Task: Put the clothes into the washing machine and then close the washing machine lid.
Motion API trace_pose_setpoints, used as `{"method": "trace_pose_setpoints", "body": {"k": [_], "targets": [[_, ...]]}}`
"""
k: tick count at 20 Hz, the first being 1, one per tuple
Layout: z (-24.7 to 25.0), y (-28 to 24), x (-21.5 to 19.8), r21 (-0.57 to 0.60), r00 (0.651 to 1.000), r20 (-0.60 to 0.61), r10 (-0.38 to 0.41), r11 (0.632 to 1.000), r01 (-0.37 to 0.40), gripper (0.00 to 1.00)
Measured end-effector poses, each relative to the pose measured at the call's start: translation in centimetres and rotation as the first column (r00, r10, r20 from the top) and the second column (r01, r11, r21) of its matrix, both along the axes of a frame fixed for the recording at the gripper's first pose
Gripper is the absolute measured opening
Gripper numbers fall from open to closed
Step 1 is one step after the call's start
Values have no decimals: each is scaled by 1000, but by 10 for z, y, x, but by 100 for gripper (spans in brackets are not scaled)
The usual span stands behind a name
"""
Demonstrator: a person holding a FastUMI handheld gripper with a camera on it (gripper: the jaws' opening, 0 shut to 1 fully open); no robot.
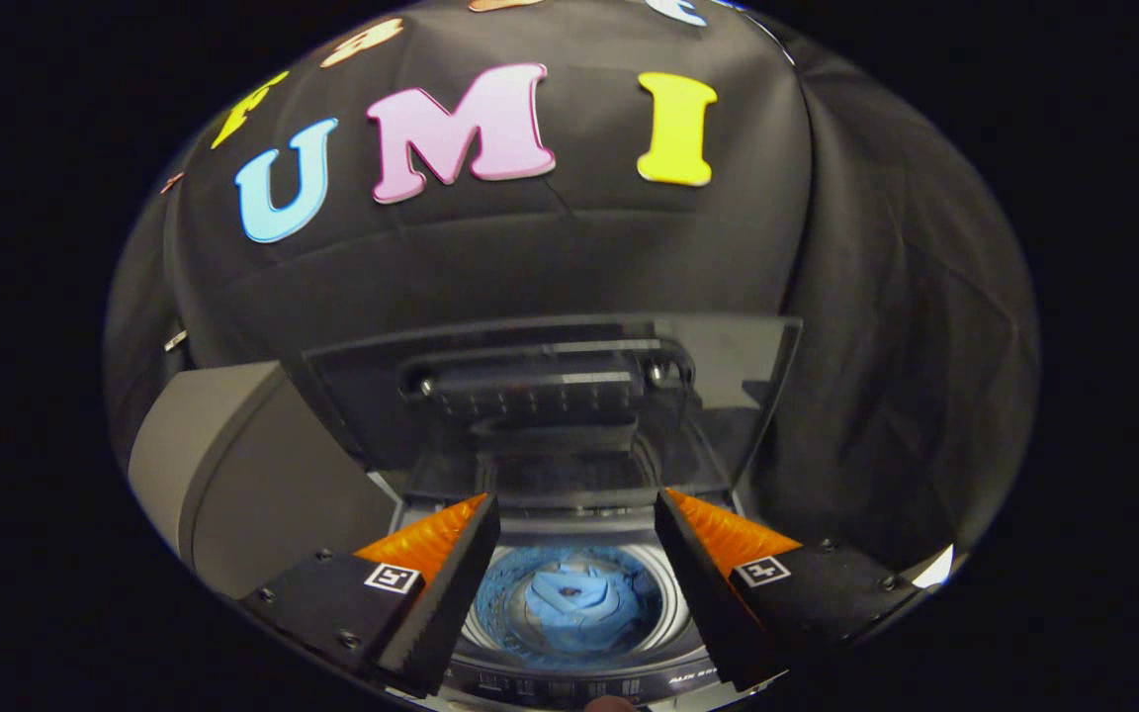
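both fingers of the gripper (577,583) stand wide apart with nothing between them, hanging over the open mouth of the washing machine (569,682). seen down through the gap between them, the blue clothes (569,601) lie crumpled at the bottom of the drum (673,598), so the first half of the task looks done. beyond the fingertips the lid (550,396) stands raised and roughly upright, its clear panel leaning back toward the booth wall and a dark handle-like bar across its middle (probably why the gripper hangs high and level here, facing the lid rather than the drum). with the fingers spread and empty, the gripper seems free for the closing step; my guess is the next move calls for reaching forward to the lid's upper edge and drawing it down over the opening. a grey bulky thing (233,475) sits just to the left of the machine, what it is i cannot tell. the control strip along the machine's front rim sits just under the fingers.
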State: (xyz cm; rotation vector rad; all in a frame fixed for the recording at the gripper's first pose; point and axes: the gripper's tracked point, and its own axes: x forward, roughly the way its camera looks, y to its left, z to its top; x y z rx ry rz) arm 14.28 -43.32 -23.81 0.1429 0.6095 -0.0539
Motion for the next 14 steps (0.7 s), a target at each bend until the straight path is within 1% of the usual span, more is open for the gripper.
{"method": "trace_pose_setpoints", "body": {"k": [2,4,6,8,10,12,13,14], "targets": [[24,5,18,-25,996,83,29,999,-27,99],[50,10,36,-61,983,173,62,997,-52,99],[70,17,55,-78,968,232,93,994,-77,99],[83,23,73,-72,962,256,95,994,-79,99],[93,14,100,-73,956,286,70,996,-50,99],[86,9,117,-73,966,255,47,997,-29,99],[75,10,122,-52,975,219,35,998,-24,99],[53,9,121,-38,989,144,25,999,-20,99]]}}
